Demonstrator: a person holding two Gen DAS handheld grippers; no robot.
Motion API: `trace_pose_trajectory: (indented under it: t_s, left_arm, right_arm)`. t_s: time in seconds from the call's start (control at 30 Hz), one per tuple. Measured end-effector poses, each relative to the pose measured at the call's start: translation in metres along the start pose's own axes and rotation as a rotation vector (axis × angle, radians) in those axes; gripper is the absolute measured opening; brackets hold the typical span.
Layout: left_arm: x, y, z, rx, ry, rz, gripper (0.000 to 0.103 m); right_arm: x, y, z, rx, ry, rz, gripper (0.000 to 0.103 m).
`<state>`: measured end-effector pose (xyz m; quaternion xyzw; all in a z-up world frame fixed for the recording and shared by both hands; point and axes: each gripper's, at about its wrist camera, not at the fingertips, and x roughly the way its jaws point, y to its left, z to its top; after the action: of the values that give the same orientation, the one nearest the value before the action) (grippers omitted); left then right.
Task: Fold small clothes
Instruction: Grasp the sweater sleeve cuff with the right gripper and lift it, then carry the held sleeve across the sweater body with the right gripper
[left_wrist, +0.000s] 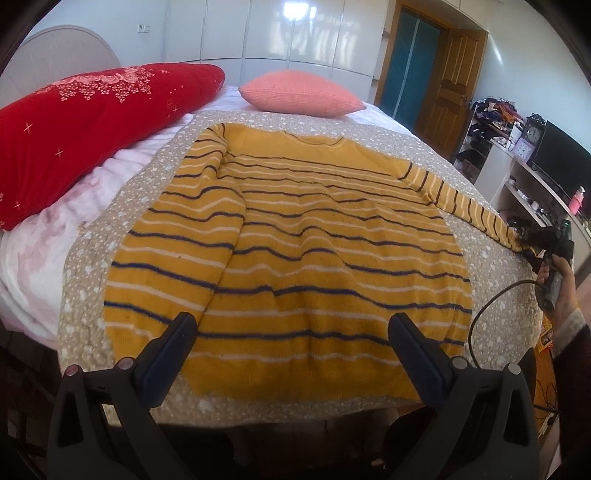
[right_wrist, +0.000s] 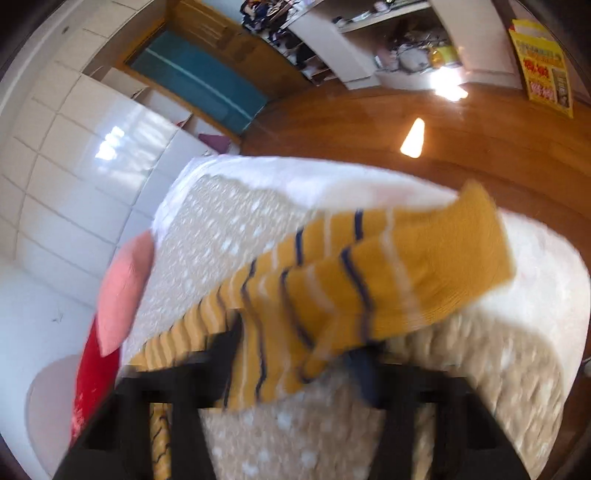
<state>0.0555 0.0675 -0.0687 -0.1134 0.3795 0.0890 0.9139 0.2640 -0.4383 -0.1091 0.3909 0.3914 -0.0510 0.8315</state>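
Your left gripper (left_wrist: 291, 341) has its fingers (left_wrist: 173, 347) spread wide, hanging above the near hem of the mustard-yellow knit sweater with navy and white stripes (left_wrist: 295, 236), touching nothing. The hem lies between the two fingertips, just short of the bed's near edge, where the beige white-speckled bedspread (left_wrist: 85, 280) drops away into shadow under the fingers. Beyond the left finger, one sleeve is already folded in over the body. The sweater lies flat, neck at the far end, with a bare margin of bedspread on all sides.

Out past the right finger, the other sleeve (left_wrist: 476, 210) is stretched off toward the bed's right edge, its end pinched in your right gripper (left_wrist: 532, 245), which your right hand (left_wrist: 557, 284) holds just off the mattress with a black cable looping down.

In the right wrist view that sleeve drapes across the fingers (right_wrist: 364, 373), cuff hanging beyond them; the cloth covers the fingertips and the picture is smeared, so the exact grip is hard to make out. Past the cuff the bed ends and open wooden floor (right_wrist: 461, 147) begins.

Farthest off sit a red embroidered pillow (left_wrist: 92, 125) and a pink knit cushion (left_wrist: 299, 92).
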Motion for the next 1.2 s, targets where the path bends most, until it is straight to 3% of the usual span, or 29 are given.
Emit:
trace_pose_trajectory:
  t_s: [0.13, 0.3, 0.4, 0.53, 0.63, 0.77, 0.87, 0.93, 1.03, 1.13, 1.2]
  left_arm:
    - [0.012, -0.001, 0.017, 0.045, -0.077, -0.006, 0.103]
    - [0.042, 0.004, 0.048, 0.07, -0.22, -0.029, 0.103]
    - [0.055, 0.016, 0.068, 0.078, -0.296, -0.04, 0.103]
    - [0.054, 0.054, 0.07, -0.007, -0.351, -0.082, 0.103]
    - [0.056, 0.09, 0.064, -0.094, -0.347, -0.081, 0.103]
    - [0.055, 0.136, 0.062, -0.208, -0.347, -0.069, 0.103]
    - [0.05, 0.164, 0.06, -0.278, -0.373, -0.039, 0.103]
    - [0.05, 0.179, 0.06, -0.329, -0.373, -0.038, 0.103]
    - [0.051, 0.2, 0.06, -0.41, -0.368, -0.058, 0.103]
    - [0.052, 0.216, 0.058, -0.479, -0.366, -0.05, 0.103]
    - [0.054, 0.222, 0.057, -0.509, -0.357, -0.051, 0.103]
  right_arm:
    - [-0.004, 0.033, 0.017, -0.126, -0.022, -0.07, 0.011]
    - [-0.017, 0.15, -0.001, -0.436, -0.045, -0.066, 0.011]
    - [-0.013, 0.24, -0.04, -0.614, -0.022, -0.006, 0.011]
    - [0.022, 0.347, -0.119, -0.802, 0.065, 0.102, 0.011]
    - [0.064, 0.416, -0.209, -0.96, 0.157, 0.163, 0.011]
    - [0.129, 0.448, -0.313, -1.103, 0.403, 0.218, 0.017]
    - [0.15, 0.45, -0.367, -1.193, 0.496, 0.206, 0.025]
    - [0.148, 0.445, -0.379, -1.228, 0.491, 0.217, 0.041]
    - [0.135, 0.442, -0.379, -1.244, 0.485, 0.23, 0.042]
    - [0.114, 0.445, -0.349, -1.224, 0.35, 0.211, 0.042]
    - [0.111, 0.443, -0.333, -1.213, 0.251, 0.135, 0.042]
